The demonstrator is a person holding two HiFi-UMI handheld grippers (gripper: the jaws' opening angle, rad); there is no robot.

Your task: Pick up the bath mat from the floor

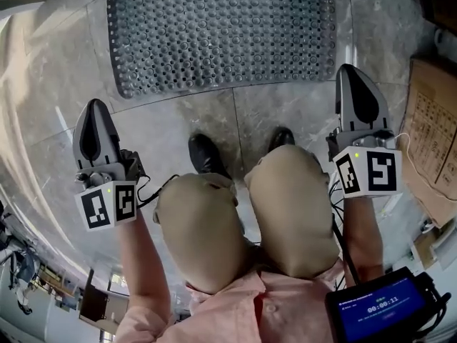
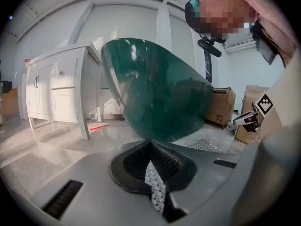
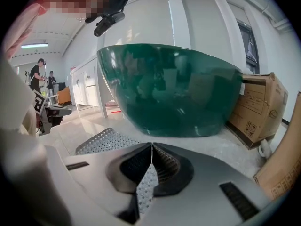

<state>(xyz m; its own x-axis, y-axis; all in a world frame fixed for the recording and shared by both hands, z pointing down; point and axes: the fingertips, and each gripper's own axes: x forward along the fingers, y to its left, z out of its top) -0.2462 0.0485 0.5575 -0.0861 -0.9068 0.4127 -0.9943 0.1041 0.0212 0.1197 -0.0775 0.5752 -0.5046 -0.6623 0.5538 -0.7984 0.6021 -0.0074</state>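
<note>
Marble floor (image 1: 50, 120) in pale grey tile fills the head view. A dark green bathtub (image 2: 155, 93) stands on it at the far side and looms large in both gripper views (image 3: 174, 91). Left of the tub is a white cabinet (image 2: 56, 88), and cardboard boxes (image 3: 261, 109) sit to the tub's right.

The grey bath mat (image 1: 221, 34), studded with small holes, lies flat on the floor on the near side of the tub and beyond the person's shoes. Part of it shows low in the left gripper view (image 2: 204, 146) and in the right gripper view (image 3: 101, 142).

The person's knees (image 1: 196, 227) in tan trousers are bent at the near centre, with two black shoes (image 1: 206, 154) just beyond them, short of the mat's near edge.

The left tongs (image 1: 95, 116) are on the near left side of the mat's near left corner, clear of it. Their jaws are pressed together with nothing between them (image 2: 151, 147). The right tongs (image 1: 355, 84) point at the floor just right of the mat's near right corner, also closed and empty (image 3: 151, 147). A small blue screen (image 1: 378, 313) glows at the near right.
</note>
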